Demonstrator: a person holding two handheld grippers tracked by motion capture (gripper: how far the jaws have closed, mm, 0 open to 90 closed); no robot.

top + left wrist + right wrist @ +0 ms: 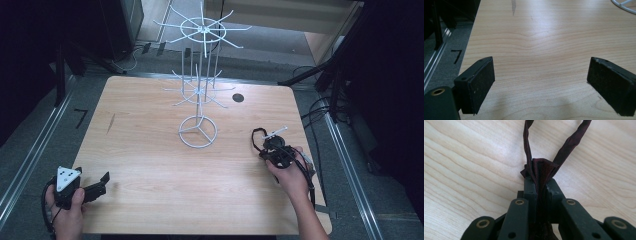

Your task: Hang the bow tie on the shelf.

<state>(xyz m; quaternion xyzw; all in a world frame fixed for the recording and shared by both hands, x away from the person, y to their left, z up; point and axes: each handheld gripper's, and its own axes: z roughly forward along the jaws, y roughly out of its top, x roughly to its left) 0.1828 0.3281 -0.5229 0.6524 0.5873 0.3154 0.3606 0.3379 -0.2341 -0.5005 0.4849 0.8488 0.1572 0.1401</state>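
A white wire display rack (200,87) with hooked arms on two tiers stands on a ring base at the middle back of the wooden table (150,165). To its right, my right gripper (272,147) is shut on a dark maroon fabric strap (571,143). The strap's bunched end is pinched between the jaws of the right gripper (540,182), and its loop (256,140) lies forward on the wood. My left gripper (102,182) rests at the table's front left corner. The left gripper (540,82) is open, its pads (480,80) wide apart over bare wood.
A round dark hole (238,97) sits in the tabletop behind the rack's right side. The rack's base ring (624,5) curves in at the left gripper view's top right. Grey floor with metal rails (30,150) and black stands surrounds the table.
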